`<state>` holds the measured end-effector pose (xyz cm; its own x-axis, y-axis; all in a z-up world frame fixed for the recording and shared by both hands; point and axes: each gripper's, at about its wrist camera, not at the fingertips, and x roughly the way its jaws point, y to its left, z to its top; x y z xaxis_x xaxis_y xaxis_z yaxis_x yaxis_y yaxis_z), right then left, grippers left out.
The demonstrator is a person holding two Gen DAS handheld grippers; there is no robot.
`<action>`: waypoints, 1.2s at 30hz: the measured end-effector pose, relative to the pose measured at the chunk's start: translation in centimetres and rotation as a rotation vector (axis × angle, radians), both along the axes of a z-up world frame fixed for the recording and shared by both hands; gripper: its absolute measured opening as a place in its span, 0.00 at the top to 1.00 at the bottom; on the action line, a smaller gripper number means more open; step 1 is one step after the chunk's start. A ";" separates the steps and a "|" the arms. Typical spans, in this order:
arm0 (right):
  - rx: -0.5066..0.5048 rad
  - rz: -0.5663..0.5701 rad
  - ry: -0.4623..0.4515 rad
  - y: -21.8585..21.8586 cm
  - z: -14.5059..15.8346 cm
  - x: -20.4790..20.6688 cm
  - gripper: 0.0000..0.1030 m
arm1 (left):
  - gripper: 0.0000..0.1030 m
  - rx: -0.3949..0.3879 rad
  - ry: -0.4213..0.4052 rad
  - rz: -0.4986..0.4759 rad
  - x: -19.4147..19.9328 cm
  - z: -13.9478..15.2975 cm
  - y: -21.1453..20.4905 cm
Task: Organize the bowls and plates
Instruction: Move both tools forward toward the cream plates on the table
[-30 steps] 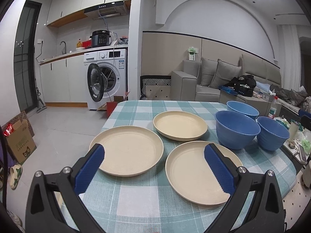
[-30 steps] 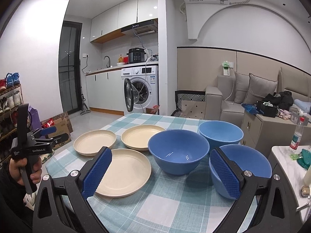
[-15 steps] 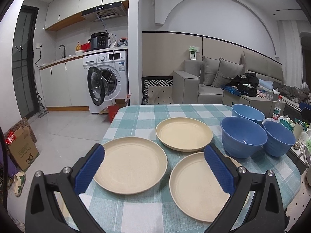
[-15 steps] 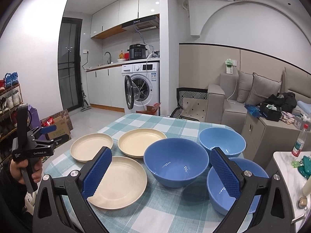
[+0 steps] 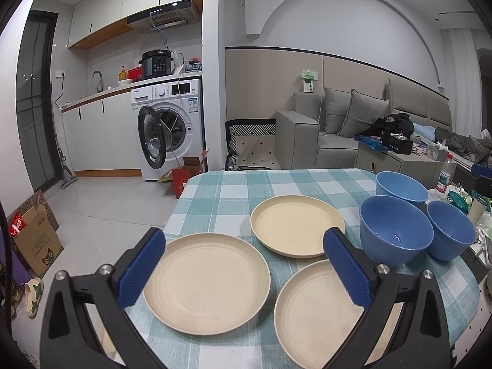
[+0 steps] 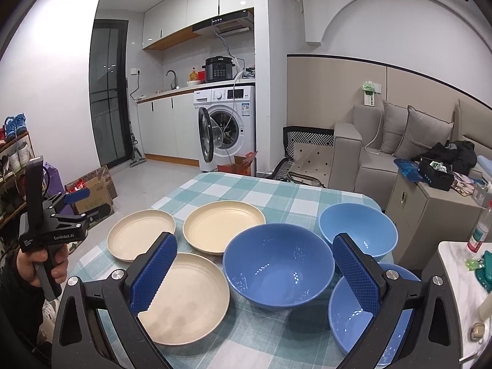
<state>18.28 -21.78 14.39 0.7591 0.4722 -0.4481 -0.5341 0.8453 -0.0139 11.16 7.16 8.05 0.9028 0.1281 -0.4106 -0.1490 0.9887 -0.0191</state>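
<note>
Plates and bowls sit spread out on a surface (image 6: pixel 276 195) covered with a teal-and-white checked cloth. Three cream plates form a loose triangle on the left half: one plate (image 5: pixel 205 281) lies near the left edge, a second plate (image 5: pixel 293 225) lies toward the far edge and more to the middle, and a third plate (image 5: pixel 316 316) lies near the front edge, its rim close to both others without clearly touching them. Three blue bowls stand upright on the right half. The darker middle bowl (image 6: pixel 278 269) sits just beside the far plate and the front plate; a paler bowl (image 6: pixel 358 229) stands behind it toward the far right corner, and another bowl (image 6: pixel 359 316) stands at the right edge near the front, partly hidden by a finger.

The left hand-held gripper (image 5: pixel 244 267) hangs above the front left part of the surface with its blue-padded fingers spread wide and nothing between them; its left pad (image 5: pixel 141 269) lines up over the left plate's rim and the right pad over the front plate. In the right wrist view a hand (image 6: pixel 40 264) holds this tool by its grip, off the left edge. The right hand-held gripper (image 6: pixel 253 272) is also spread wide and empty, framing the middle bowl from above the front edge.
</note>
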 end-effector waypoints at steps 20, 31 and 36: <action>-0.018 0.056 0.064 3.8 1.5 7.0 0.00 | 0.00 -0.010 0.052 0.016 5.8 0.4 1.1; -0.044 0.075 0.112 6.1 1.7 11.4 0.00 | 0.00 0.016 0.088 0.033 8.9 -0.2 1.2; -0.059 0.079 0.127 7.3 1.7 13.0 0.00 | 0.00 0.013 0.096 0.039 10.1 -0.3 1.5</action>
